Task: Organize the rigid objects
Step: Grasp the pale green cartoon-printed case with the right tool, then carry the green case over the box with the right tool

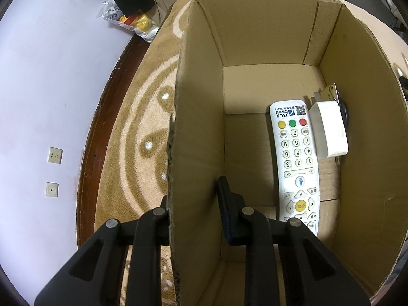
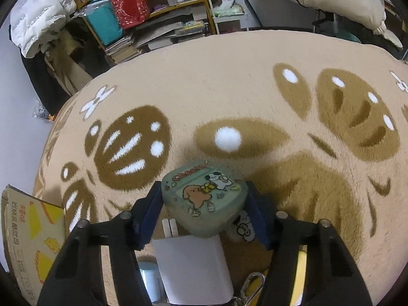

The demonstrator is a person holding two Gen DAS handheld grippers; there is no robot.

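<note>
My left gripper is shut on the left wall of an open cardboard box, one finger outside and one finger inside. On the box floor lie a white remote, a white charger block and a card with dark items in the far right corner. My right gripper points down at the rug. Its blue pads press both sides of a green cartoon-dog case.
A white plug adapter, a pale blue cylinder, a metal key clasp and a yellow item lie under the right gripper. The box's cheese-print side is at left. The beige rug meets cluttered shelves and a wall.
</note>
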